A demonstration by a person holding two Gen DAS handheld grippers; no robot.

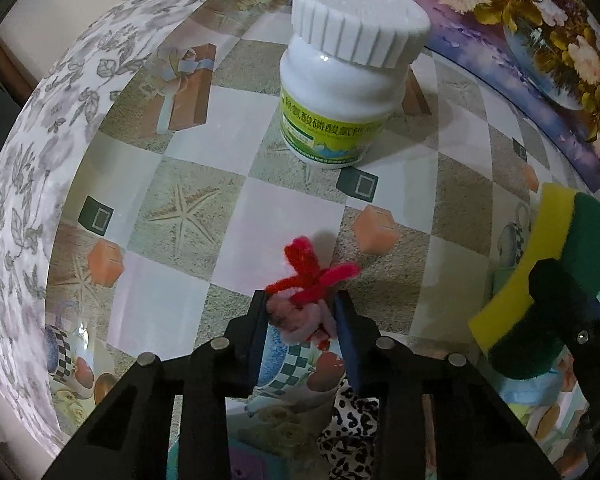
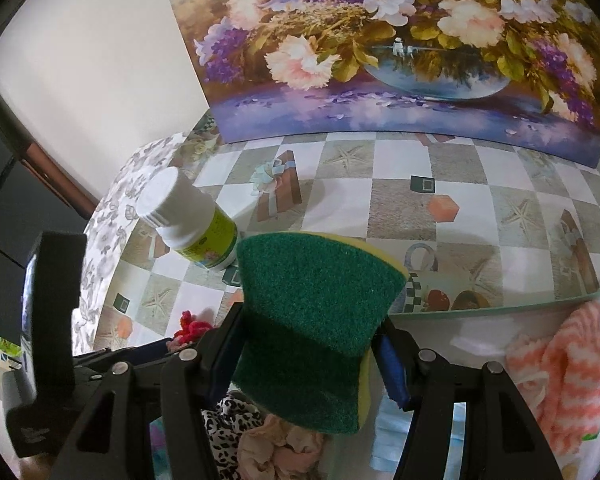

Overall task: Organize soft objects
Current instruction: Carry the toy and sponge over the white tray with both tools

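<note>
My left gripper (image 1: 302,312) is shut on a red and pink pipe-cleaner bundle (image 1: 308,280) and holds it just above the checked tabletop (image 1: 284,216). My right gripper (image 2: 308,332) is shut on a green and yellow scouring sponge (image 2: 320,320), squeezing its middle. The sponge also shows at the right edge of the left wrist view (image 1: 556,272), with the right gripper behind it. The red bundle shows at the lower left of the right wrist view (image 2: 192,328), beside the left gripper body (image 2: 56,340).
A white pill bottle (image 1: 348,80) with a yellow-green label stands on the table ahead; it also shows in the right wrist view (image 2: 192,228). A flower painting (image 2: 400,52) leans at the back. Leopard-print cloth (image 2: 228,428), a beige scrunchie (image 2: 276,448) and a pink striped knit (image 2: 560,376) lie below the table edge.
</note>
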